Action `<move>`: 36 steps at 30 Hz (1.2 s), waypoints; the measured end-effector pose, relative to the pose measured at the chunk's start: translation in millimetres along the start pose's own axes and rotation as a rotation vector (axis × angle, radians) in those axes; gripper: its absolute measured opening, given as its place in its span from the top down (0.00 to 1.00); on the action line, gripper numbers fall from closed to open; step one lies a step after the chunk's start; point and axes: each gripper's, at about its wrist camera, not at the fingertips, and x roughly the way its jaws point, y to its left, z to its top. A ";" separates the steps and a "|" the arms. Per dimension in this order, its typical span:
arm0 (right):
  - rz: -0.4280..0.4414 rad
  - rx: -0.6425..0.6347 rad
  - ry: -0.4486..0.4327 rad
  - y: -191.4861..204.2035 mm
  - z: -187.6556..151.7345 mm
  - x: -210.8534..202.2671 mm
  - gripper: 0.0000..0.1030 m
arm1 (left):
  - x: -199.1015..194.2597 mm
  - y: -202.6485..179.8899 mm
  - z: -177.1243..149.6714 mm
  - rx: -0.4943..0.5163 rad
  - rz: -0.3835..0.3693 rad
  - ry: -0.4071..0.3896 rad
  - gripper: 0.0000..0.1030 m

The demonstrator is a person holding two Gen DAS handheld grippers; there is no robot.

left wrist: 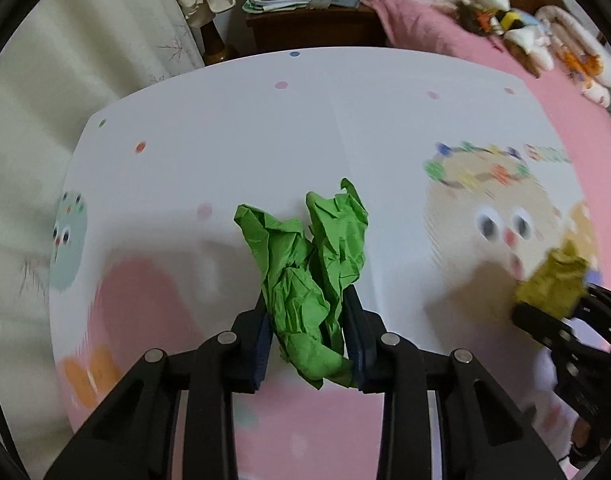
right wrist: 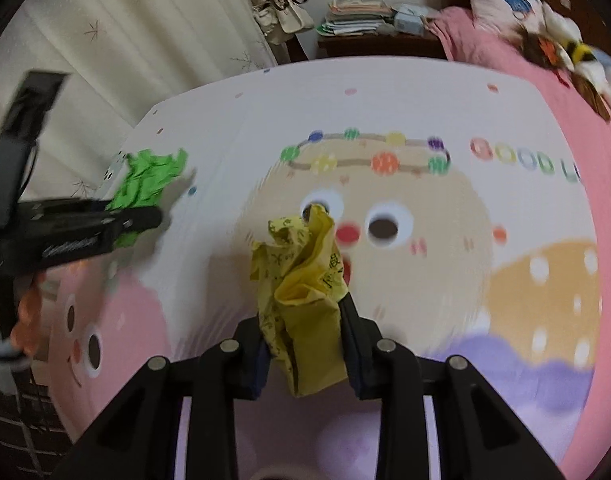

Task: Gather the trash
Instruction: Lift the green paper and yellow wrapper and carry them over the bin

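Observation:
My left gripper (left wrist: 307,300) is shut on a crumpled green paper (left wrist: 309,264) and holds it above a white cartoon-printed table top (left wrist: 265,120). My right gripper (right wrist: 303,308) is shut on a crumpled yellow paper (right wrist: 301,280) above the same table top (right wrist: 385,96). In the left wrist view the right gripper (left wrist: 545,316) and the yellow paper (left wrist: 553,284) show at the right edge. In the right wrist view the left gripper (right wrist: 145,216) and the green paper (right wrist: 145,184) show at the left. Both views are motion-blurred.
A pink bed (left wrist: 485,52) with plush toys (left wrist: 545,40) lies right of and behind the table. A wooden nightstand (left wrist: 309,28) with stacked books stands at the back. A pale curtain (left wrist: 65,60) hangs on the left. A dark wire basket (right wrist: 21,428) shows low left.

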 end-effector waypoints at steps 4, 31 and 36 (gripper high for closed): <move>0.016 0.033 0.019 18.1 -36.2 -17.8 0.71 | -40.1 -2.2 -49.2 -0.006 -0.034 -0.033 0.71; -0.080 0.294 0.095 196.9 -344.3 -108.5 0.71 | -154.6 18.8 -420.3 0.311 -0.280 -0.023 0.70; -0.100 0.333 0.163 197.9 -378.1 -89.6 0.71 | -138.4 11.8 -446.9 0.327 -0.296 0.037 0.70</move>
